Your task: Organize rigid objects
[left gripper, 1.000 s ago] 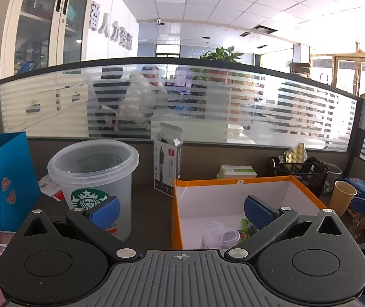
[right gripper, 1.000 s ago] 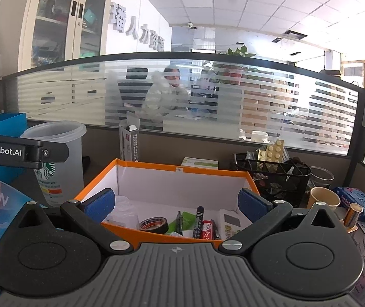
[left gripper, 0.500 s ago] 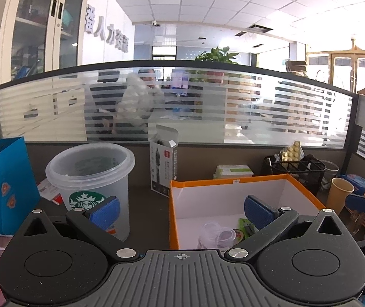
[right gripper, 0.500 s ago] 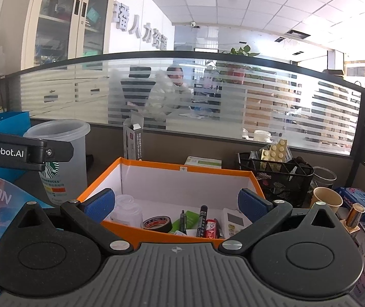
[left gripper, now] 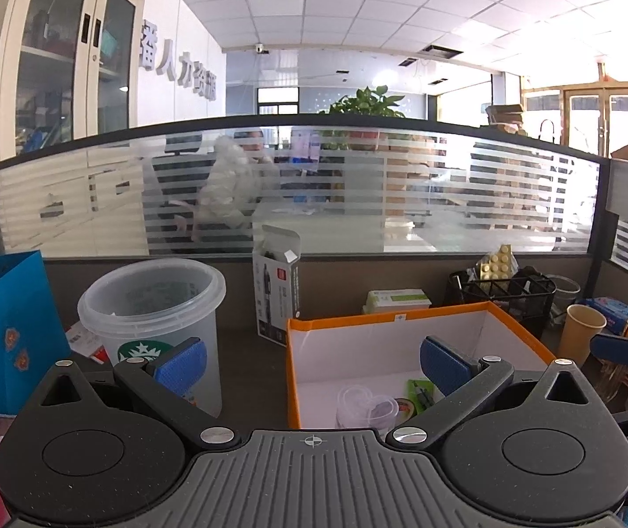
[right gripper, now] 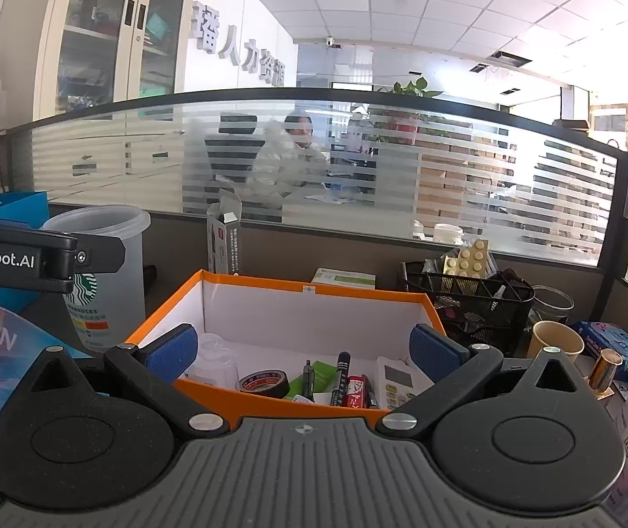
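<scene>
Open-plan office, frosted glass partition (right gripper: pixel 358 167) behind a cluttered dark desk (left gripper: pixel 247 352). My left gripper (left gripper: pixel 311 363) and right gripper (right gripper: pixel 300 352) both hover with fingers spread wide, nothing between the pads.

The orange box (right gripper: pixel 314 292) sits ahead of the right gripper; inside lie a tape roll (right gripper: pixel 264 383), a black marker (right gripper: pixel 341 374), a small calculator (right gripper: pixel 397 380) and a clear plastic cup (right gripper: pixel 217 363).

Judgement: all are light and stiff. The marker is slim and smooth (likely to roll or pivot), so I would pinch it mid-barrel. Tape roll: grip across its rim. The clear cup looks thin-walled; squeeze gently near the lip.
</scene>
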`<state>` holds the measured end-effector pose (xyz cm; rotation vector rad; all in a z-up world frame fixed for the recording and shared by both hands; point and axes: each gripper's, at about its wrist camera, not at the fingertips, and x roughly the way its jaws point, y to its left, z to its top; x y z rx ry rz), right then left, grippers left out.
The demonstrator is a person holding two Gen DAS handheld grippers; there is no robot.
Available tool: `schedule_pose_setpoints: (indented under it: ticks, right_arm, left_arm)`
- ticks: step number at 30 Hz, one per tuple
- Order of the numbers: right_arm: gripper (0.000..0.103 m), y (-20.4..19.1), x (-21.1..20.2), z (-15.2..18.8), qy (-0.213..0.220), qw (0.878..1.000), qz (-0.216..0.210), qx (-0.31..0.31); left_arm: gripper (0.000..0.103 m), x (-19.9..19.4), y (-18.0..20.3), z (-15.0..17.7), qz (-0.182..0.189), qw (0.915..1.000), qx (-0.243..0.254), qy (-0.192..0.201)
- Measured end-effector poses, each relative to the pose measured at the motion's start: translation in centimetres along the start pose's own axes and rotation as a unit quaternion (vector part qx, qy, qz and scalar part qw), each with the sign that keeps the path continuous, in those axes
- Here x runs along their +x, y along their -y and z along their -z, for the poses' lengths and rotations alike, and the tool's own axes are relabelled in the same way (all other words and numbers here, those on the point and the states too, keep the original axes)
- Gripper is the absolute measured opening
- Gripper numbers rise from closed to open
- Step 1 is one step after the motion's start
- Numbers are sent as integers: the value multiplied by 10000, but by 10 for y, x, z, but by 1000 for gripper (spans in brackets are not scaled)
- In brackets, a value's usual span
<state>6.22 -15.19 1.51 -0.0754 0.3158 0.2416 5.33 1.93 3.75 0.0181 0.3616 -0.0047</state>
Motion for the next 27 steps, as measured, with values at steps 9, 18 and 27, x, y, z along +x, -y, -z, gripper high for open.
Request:
schedule_pose_setpoints:
  ticks: [9,18,27]
  right_arm:
    - [103,1,0,1,-17,10000,5,8]
    - [103,3,-2,5,-41,10000,-36,-10]
    - [103,1,-4,6,-81,9999,-68,-32]
  left_arm:
    - [103,-4,-2,0,111,9998,15,137]
    - [103,-4,-5,0,-35,9996,42,285]
    - [103,-13,-11,8,-80,9965,81,826]
